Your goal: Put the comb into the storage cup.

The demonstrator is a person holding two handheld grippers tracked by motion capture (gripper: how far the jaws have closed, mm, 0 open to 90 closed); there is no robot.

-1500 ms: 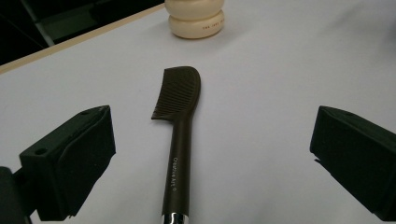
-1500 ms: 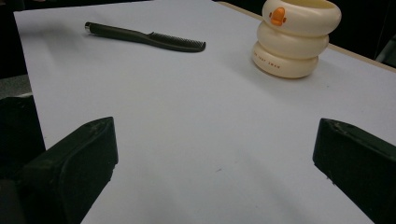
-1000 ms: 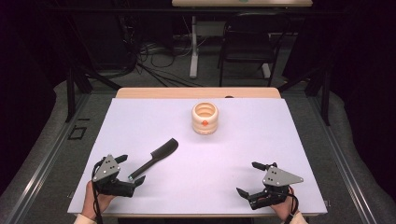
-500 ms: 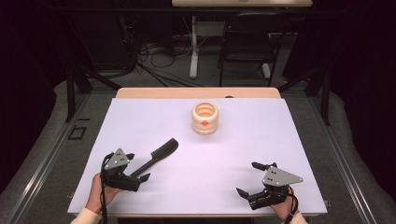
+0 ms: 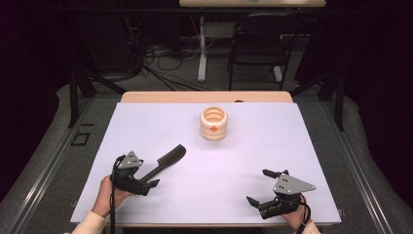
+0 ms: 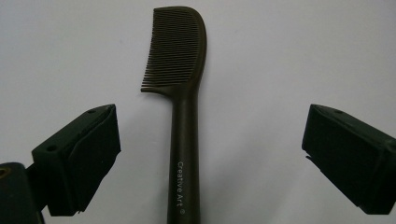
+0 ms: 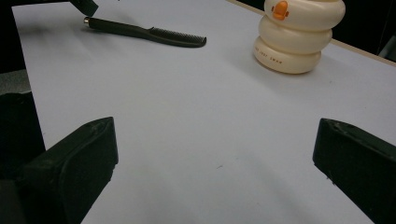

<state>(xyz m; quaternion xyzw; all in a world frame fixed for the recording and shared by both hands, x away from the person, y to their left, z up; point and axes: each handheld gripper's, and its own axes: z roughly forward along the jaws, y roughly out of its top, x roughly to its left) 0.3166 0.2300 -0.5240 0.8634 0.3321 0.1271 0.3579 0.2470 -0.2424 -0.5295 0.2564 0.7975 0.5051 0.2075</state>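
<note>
comb (image 6: 184, 93) | flat, long axis straight along left gripper (image 6: 208, 158), teeth end away | jaws spread wide astride handle, not gripping

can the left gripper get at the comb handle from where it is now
Probably yes. The left gripper sits right at the end of the comb, its fingers open on either side of the handle and apart from it, nothing between.
</note>
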